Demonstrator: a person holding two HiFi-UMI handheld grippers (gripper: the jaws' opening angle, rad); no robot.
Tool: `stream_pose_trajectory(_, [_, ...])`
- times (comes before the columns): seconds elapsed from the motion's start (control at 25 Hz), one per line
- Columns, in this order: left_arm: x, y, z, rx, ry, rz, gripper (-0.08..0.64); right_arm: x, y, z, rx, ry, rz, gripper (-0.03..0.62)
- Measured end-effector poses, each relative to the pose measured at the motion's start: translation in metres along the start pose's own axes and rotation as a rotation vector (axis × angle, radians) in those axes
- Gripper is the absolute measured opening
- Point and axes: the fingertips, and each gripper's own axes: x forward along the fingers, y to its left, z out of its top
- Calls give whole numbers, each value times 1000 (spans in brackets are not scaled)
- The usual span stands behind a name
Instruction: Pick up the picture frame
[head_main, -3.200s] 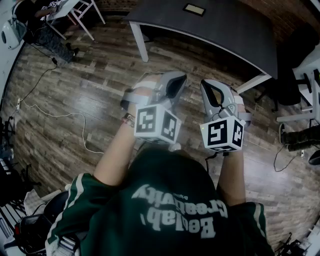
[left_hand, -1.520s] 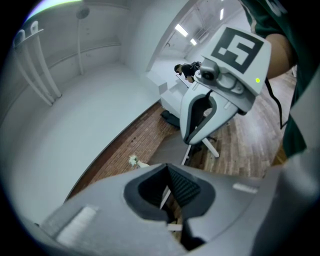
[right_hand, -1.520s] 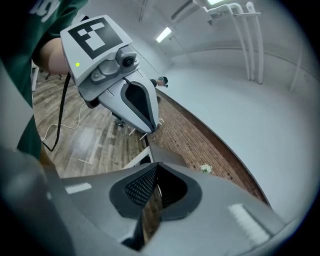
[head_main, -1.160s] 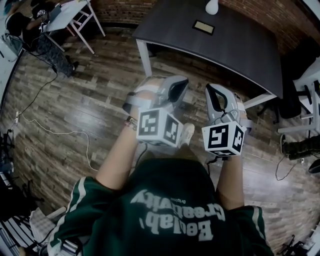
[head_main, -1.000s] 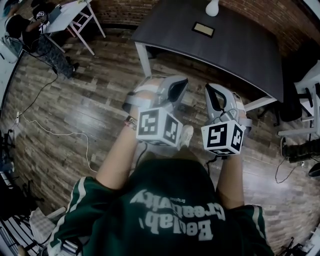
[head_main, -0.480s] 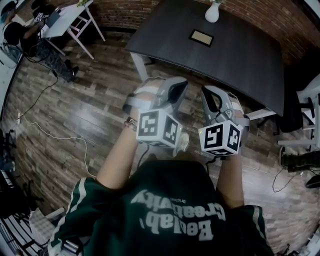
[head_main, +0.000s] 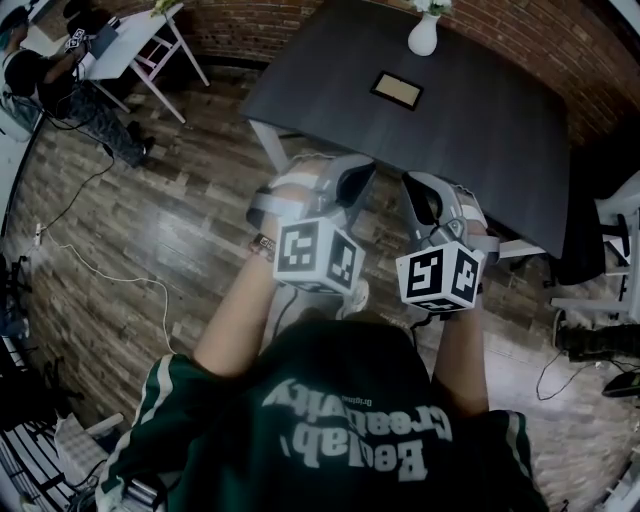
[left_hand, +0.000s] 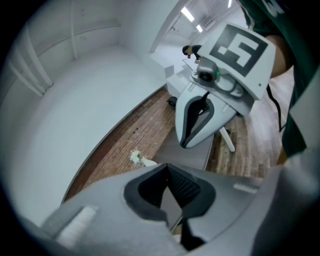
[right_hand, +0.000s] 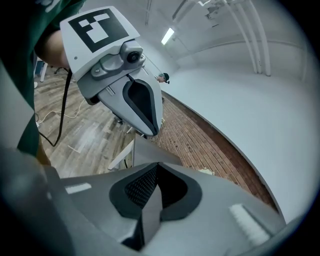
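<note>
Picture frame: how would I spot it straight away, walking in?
Find the dark table by the brick wall. A white vase stands near its far edge, and the frame lies flat just this side of it. It is the only flat rectangle there, dark-rimmed with a pale middle.

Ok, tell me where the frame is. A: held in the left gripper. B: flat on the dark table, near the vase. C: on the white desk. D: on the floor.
B: the frame lies flat on the dark table, with the vase just beyond it.
</note>
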Motion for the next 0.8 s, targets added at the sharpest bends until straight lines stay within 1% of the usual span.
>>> stream_pose_trajectory(0.44, [65,10,13,-4,29,-4,2,25,-39,-48,4,-5,22,5])
stream_pose_trajectory(0.8, [102,11,21,3,49,-16,2,41,-55,-74,8,-11,44,6])
